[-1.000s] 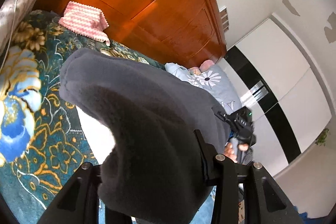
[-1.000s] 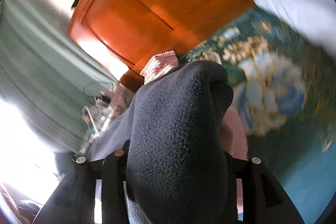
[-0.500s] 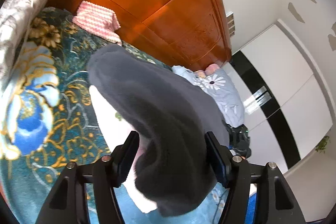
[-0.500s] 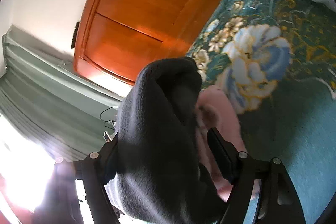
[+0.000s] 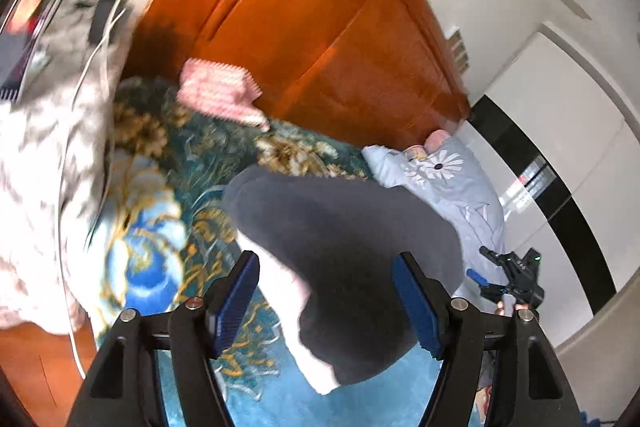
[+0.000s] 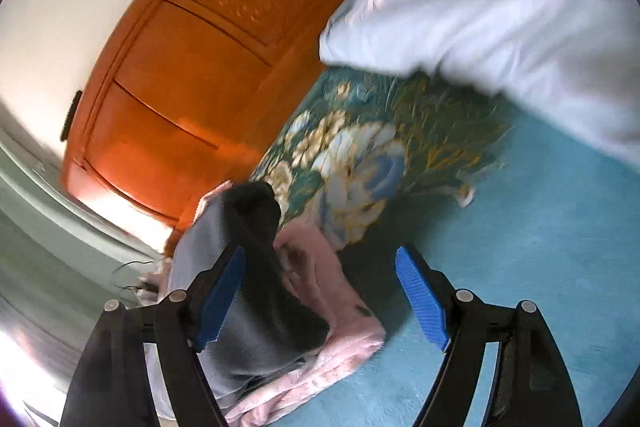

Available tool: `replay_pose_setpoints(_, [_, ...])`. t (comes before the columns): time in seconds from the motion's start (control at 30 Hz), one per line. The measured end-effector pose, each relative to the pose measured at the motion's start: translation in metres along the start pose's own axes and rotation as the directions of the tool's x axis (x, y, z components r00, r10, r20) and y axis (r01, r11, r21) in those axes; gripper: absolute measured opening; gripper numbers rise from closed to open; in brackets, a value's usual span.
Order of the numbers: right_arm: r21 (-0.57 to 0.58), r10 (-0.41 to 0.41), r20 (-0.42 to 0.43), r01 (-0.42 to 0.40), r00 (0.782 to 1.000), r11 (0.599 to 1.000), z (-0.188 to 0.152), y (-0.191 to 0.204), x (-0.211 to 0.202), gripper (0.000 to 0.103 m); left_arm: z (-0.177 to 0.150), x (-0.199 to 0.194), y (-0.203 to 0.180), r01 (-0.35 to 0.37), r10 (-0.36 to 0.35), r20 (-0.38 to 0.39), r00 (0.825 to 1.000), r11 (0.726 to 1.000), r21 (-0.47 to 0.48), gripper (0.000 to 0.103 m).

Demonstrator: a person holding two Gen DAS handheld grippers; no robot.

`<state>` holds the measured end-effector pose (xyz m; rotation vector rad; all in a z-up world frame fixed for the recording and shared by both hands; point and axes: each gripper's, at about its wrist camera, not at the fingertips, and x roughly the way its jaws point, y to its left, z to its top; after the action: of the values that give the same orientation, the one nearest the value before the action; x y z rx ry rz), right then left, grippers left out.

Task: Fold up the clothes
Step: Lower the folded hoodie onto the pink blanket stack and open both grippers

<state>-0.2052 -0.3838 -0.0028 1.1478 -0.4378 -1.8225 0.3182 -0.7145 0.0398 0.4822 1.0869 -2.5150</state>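
Grey fleece garment lies between spread jaws, both grippers.

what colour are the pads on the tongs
Blue, ribbed pads; the right wrist view shows them best.

Two handheld grippers fill the lower part of both wrist views. The left gripper has black angular arms that widen toward the bottom of the frame, each ending in a finger faced with a ribbed blue pad. Round silver screws sit on the arm joints, two on each side. The right gripper is built the same way: black arms, ribbed blue pads and silver screws at the joints. At the lower right of the left wrist view, the other gripper appears as a small black frame with a blue part and a tiny green light, with fingers of a hand partly visible beneath it.
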Motion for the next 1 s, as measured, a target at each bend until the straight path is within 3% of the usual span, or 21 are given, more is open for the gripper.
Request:
replay_pose_setpoints(0.2, [-0.268, 0.002, 0.013, 0.001, 1.0, 0.963, -0.015, 0.106, -0.011, 0.079, 0.008, 0.042, -0.071, 0.038, -0.02, -0.106, 0.994, 0.984, 0.172, 0.074])
replay_pose_setpoints(0.3, [-0.423, -0.035, -0.026, 0.021, 0.999, 0.906, -0.037, 0.153, 0.006, 0.079, 0.0, 0.066, -0.092, 0.021, 0.015, -0.145, 0.989, 0.969, 0.246, 0.074])
replay_pose_setpoints(0.4, [-0.534, -0.097, -0.059, 0.05, 0.994, 0.844, -0.06, 0.168, 0.031, 0.079, -0.012, 0.086, -0.102, -0.017, 0.074, -0.168, 0.983, 0.949, 0.314, 0.074])
replay_pose_setpoints(0.43, [-0.539, -0.112, -0.07, 0.057, 0.991, 0.841, -0.066, 0.166, 0.04, 0.079, -0.016, 0.089, -0.1, -0.023, 0.082, -0.173, 0.982, 0.947, 0.322, 0.074])
replay_pose_setpoints(0.63, [-0.408, -0.068, -0.125, 0.011, 0.99, 0.913, -0.076, 0.119, 0.074, 0.079, -0.027, 0.104, -0.091, -0.02, 0.087, -0.191, 0.978, 0.944, 0.329, 0.076])
replay_pose_setpoints(0.83, [-0.411, -0.083, -0.123, 0.026, 0.989, 0.911, -0.079, 0.111, 0.087, 0.079, -0.029, 0.115, -0.095, -0.012, 0.086, -0.209, 0.974, 0.943, 0.333, 0.085])
replay_pose_setpoints(1.0, [-0.392, -0.127, -0.126, 0.068, 0.984, 0.918, -0.078, 0.108, 0.091, 0.079, -0.029, 0.11, -0.1, 0.014, 0.06, -0.225, 0.973, 0.95, 0.311, 0.086])
